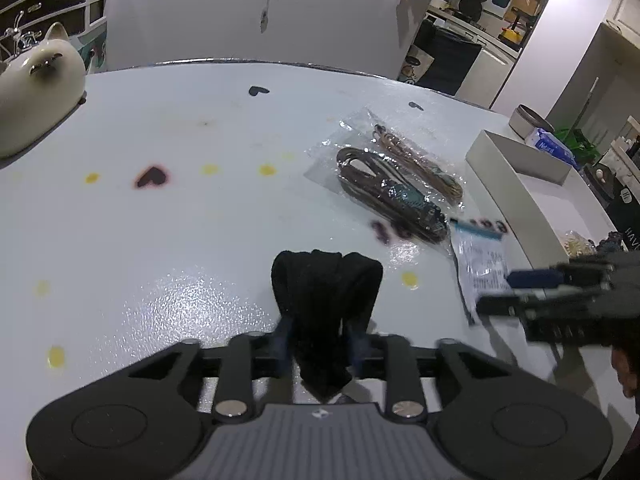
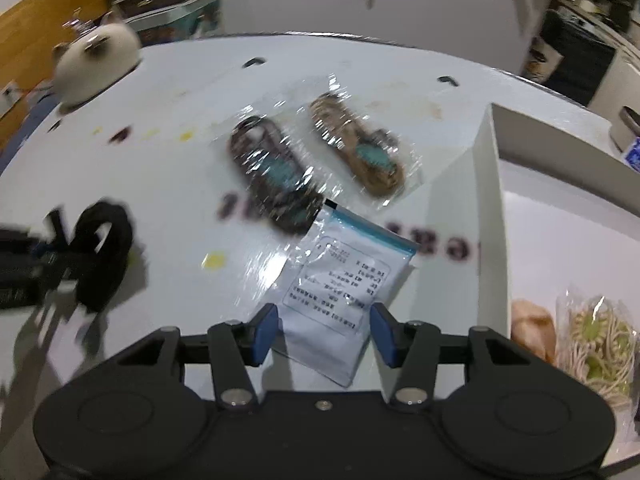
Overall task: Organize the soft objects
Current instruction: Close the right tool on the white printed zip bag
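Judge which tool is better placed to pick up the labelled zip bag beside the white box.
Right. The right tool already points down at the labelled zip bag, its blue pads either side of it and not pressing. The left tool is occupied, gripping a black fabric band further from the white box.

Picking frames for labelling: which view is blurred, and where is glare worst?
Right wrist view: motion-smeared, the two bagged cords streaked, glare on their plastic. Left wrist view: sharper, the black fabric in the left gripper crisp; glare patch on the table; right gripper slightly smeared.
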A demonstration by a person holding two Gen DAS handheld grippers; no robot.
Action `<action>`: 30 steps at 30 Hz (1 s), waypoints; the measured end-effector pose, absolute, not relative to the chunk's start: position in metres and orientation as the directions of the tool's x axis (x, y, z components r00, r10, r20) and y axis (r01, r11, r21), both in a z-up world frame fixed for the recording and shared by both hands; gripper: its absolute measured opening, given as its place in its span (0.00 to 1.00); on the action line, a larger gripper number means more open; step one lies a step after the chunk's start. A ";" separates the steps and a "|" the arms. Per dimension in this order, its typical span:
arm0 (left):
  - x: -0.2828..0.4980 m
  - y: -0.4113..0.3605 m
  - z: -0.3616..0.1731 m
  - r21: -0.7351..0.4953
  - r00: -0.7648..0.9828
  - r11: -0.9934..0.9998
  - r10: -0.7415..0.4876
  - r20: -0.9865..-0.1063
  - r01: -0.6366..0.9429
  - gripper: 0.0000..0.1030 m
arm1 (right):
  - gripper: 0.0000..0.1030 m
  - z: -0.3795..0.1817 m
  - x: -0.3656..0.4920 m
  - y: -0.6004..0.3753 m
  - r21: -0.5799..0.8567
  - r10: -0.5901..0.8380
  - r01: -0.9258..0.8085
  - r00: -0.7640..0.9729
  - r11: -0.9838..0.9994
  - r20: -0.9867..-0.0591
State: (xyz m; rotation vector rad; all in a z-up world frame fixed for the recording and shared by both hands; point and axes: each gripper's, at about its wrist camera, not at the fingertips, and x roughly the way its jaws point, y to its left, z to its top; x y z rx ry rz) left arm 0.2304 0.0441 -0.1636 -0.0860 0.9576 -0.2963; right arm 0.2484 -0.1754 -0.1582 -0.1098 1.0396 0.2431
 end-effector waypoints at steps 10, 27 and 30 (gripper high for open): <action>0.238 0.041 -0.164 -0.218 0.540 0.953 -0.299 -0.787 0.210 0.76 | 0.66 -0.148 0.225 -0.189 0.120 0.238 -0.287 0.422 0.950 -0.875; 0.258 0.018 -0.170 -0.208 0.515 0.948 -0.308 -0.800 0.243 0.47 | 0.80 -0.163 0.278 -0.186 0.221 0.246 -0.107 0.402 0.969 -0.882; 0.256 0.018 -0.170 -0.205 0.509 0.947 -0.307 -0.804 0.248 0.30 | 0.82 -0.163 0.285 -0.183 0.217 0.233 -0.085 0.420 0.972 -0.877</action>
